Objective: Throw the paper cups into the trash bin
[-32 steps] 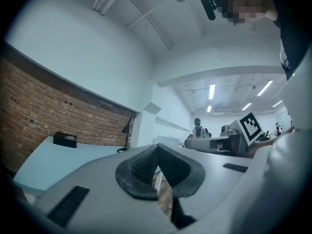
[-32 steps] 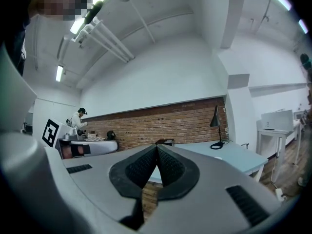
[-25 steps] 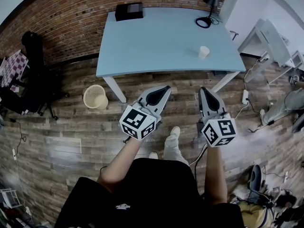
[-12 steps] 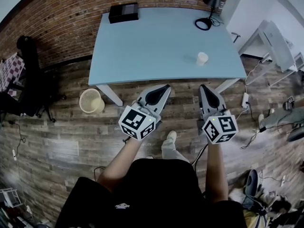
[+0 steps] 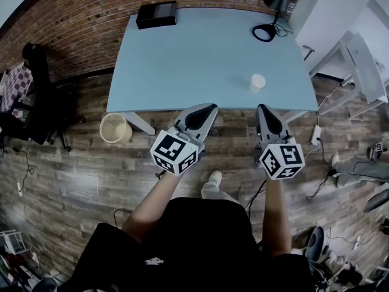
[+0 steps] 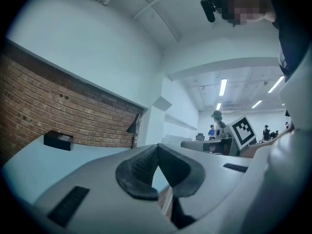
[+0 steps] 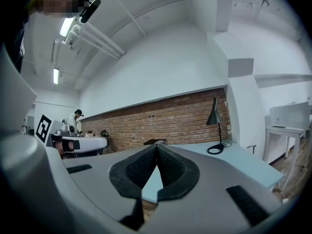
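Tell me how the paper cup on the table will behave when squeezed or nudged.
The paper cup looks small and open-topped, so it is probably light and may crush under a hard squeeze. It stands alone on the smooth table, so a nudge would likely slide or tip it.

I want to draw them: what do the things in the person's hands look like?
The left hand-held gripper and right hand-held gripper are grey wedges with black ribbed pads, each carrying a white cube of black square markers. The person's top is black.
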